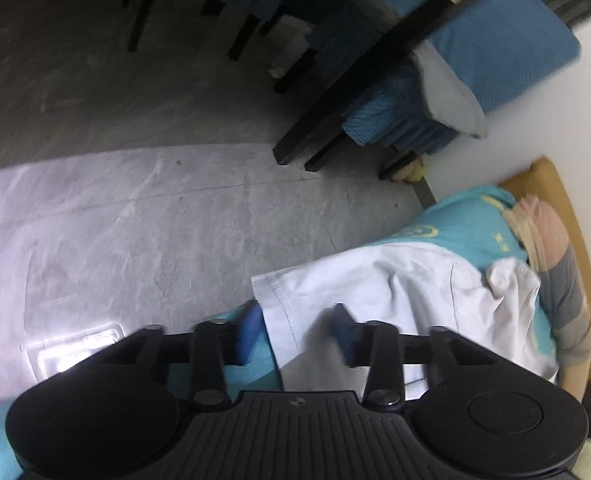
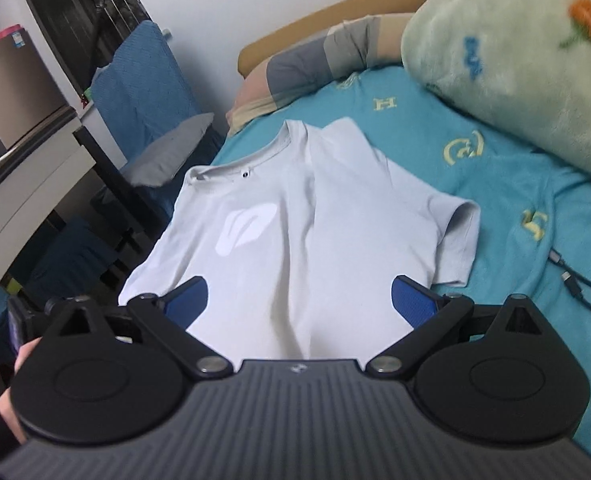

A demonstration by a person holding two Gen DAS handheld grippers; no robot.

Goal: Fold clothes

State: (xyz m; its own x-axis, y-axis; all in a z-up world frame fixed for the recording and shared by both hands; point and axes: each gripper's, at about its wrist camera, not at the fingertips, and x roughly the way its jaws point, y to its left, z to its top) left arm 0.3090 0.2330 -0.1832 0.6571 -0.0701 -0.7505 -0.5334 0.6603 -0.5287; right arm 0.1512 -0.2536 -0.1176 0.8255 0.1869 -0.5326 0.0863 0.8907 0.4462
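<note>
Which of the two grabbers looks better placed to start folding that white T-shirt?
Probably the left gripper: its open fingers already straddle the T-shirt hem corner. The right gripper, also open, only hovers above the shirt's flat middle.

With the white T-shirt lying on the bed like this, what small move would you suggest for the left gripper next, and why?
Probably close the left gripper on the hem of the white T-shirt. Its jaws stand open astride that edge at the side of the bed, while the right gripper hovers open over the lower shirt.

A home bedroom: a bed point(image 2: 495, 184) with a teal patterned sheet, a striped pillow point(image 2: 315, 64), a fleecy blanket point(image 2: 515, 60) and chairs point(image 1: 375, 92) alongside
</note>
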